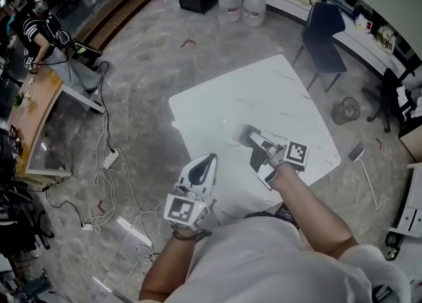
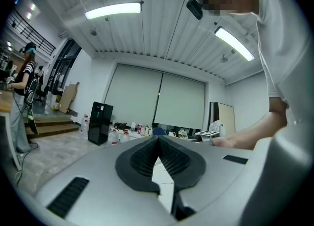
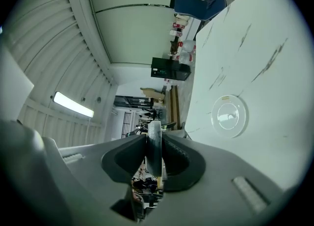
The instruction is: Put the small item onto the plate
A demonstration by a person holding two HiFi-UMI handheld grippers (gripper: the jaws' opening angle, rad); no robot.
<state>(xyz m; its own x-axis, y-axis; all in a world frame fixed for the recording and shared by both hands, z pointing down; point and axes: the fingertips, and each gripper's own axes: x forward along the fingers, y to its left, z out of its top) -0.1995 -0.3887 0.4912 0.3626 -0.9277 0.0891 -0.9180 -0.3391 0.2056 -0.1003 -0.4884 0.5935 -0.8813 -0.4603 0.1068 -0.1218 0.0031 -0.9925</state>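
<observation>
Small item (image 3: 153,144): thin, grey, seen edge-on, pinched between the jaws of the right gripper (image 1: 254,142) and held up off the desk, not on the plate.

Largest in sight: grey marbled floor (image 1: 142,78) all round the desk. Next, the desk (image 1: 264,97) itself, white with faint dark veins, set corner-on in the head view. Beyond the desk's far corner, a blue chair (image 1: 321,38); farther out past the desk, two clear water jugs (image 1: 242,2) on the floor.

Over the desk's near part, the right gripper, reaching in from the near-right side, marker cube toward the person's forearm, pads pressed on both flat faces of the small item.

At the desk's near-left edge, the left gripper (image 1: 210,160), jaws closed tip to tip with nothing between them, only white desk showing through the gap lower down.

On the desk, flat and well apart from the right gripper's jaws: the plate (image 3: 229,116), small, round, pale.
</observation>
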